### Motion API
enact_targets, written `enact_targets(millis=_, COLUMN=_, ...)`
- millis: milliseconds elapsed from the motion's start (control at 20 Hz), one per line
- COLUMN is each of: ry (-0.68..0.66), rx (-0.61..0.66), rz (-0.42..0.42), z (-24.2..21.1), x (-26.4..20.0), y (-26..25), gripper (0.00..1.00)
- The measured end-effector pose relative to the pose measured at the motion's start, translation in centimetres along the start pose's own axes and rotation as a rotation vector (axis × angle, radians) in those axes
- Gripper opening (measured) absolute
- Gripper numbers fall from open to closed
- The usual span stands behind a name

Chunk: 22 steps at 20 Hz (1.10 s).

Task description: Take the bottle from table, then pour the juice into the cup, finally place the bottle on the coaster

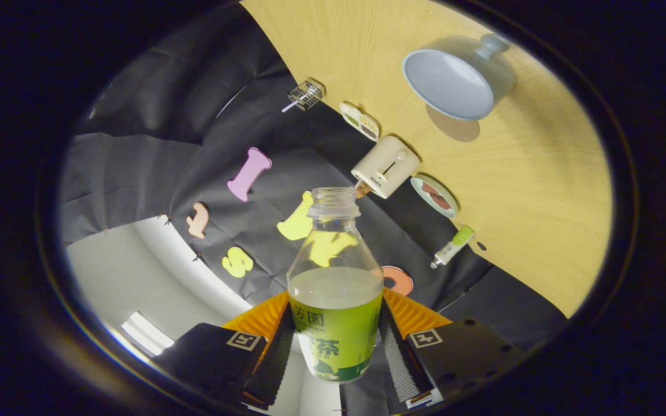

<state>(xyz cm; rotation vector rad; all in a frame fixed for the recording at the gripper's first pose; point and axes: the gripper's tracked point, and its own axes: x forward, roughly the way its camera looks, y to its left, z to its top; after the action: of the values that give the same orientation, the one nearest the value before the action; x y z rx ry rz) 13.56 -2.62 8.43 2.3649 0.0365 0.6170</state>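
You are gripping the clear plastic bottle with the green label (336,289) in the tool (336,346), both fingers pressing its sides. It is riding tilted, open neck pointing ahead, with the pale blue cup (448,84) lying far and right on the wooden table (541,190).

I'm seeing a clear bottle (335,283) showing a green label, a pale blue cup (451,78), a light wood-grain table (541,173), a cream toaster (385,166).
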Motion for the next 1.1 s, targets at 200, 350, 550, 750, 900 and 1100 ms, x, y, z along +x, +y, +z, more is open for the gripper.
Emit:
enact_targets(millis=200, ry=-0.006, rx=0.004, rz=0.004, z=0.2, x=-0.3, y=-0.1, gripper=0.78)
enact_targets(millis=350, ry=-0.007, rx=-0.026, rz=-0.009, z=0.3, x=-0.5, y=-0.6, gripper=0.78)
enact_targets(millis=550, ry=-0.011, rx=-0.174, rz=-0.106, z=1.1, x=-0.7, y=-4.0, gripper=0.78)
enact_targets(millis=750, ry=-0.002, rx=-0.362, rz=-0.192, z=1.5, x=-1.0, y=-6.6, gripper=0.78)
enact_targets(millis=900, ry=0.016, rx=-0.621, rz=-0.322, z=1.6, x=-1.7, y=-8.4, gripper=0.78)
enact_targets(millis=1100, ry=0.026, rx=-0.907, rz=-0.427, z=2.4, x=-2.0, y=-8.4, gripper=0.78)
